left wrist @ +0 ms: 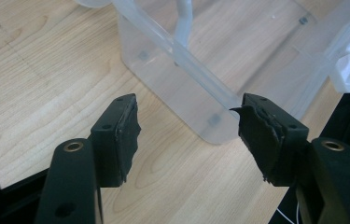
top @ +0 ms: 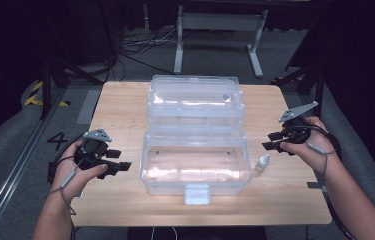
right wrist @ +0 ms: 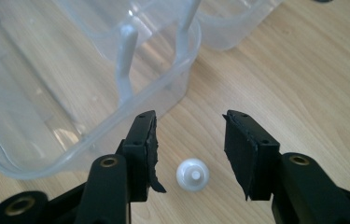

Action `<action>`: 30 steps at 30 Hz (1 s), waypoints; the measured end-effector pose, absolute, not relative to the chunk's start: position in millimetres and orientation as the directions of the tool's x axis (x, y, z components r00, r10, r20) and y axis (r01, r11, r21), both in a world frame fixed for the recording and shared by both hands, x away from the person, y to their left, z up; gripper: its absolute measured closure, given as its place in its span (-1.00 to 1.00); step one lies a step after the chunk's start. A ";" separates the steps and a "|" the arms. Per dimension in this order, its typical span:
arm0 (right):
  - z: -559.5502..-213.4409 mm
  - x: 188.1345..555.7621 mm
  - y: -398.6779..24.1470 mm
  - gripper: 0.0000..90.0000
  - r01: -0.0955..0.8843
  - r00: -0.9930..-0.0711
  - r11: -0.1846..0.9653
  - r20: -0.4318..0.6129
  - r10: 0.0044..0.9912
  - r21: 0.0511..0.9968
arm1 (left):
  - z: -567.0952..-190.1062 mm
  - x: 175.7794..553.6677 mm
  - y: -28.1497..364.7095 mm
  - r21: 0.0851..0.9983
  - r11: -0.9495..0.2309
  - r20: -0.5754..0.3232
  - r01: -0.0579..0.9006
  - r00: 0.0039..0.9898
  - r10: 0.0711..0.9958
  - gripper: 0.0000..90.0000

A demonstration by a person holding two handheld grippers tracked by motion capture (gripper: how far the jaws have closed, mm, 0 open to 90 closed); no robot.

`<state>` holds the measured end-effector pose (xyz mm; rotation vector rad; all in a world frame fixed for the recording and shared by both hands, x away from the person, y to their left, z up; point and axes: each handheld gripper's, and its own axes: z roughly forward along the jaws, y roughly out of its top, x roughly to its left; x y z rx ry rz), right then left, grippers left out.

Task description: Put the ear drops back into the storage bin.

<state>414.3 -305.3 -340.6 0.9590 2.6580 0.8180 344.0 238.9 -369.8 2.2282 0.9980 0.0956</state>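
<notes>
A clear plastic box [top: 195, 172] stands open in the middle of the wooden table, its upper trays [top: 195, 102] folded back. A small white bottle [top: 263, 163] stands upright on the table just off the box's right front corner. My right gripper [top: 269, 146] hovers over it. In the right gripper view the bottle's cap [right wrist: 192, 174] sits between the open jaws [right wrist: 190, 126], touching neither pad. My left gripper [top: 120, 160] is open and empty at the box's left side. Its jaws [left wrist: 189, 116] point at the box's near corner [left wrist: 212, 126].
The box's white latch [top: 197, 194] faces the front table edge. Bare wood [top: 120, 100] lies left and right of the box. Beyond the table is grey floor with cables and a white metal frame [top: 220, 30].
</notes>
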 end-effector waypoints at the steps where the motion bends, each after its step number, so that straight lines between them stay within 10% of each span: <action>1: -341.6 414.9 -304.6 0.22 0.529 -0.772 0.644 -0.002 0.636 0.553 | -370.0 343.4 239.5 0.614 -0.468 -0.200 0.635 0.699 0.686 -0.15; 30: -385.4 435.1 -289.6 0.23 0.603 -0.778 0.751 -0.006 0.628 0.269 | -374.2 336.9 249.9 0.607 -0.446 -0.204 0.657 0.672 0.712 -0.17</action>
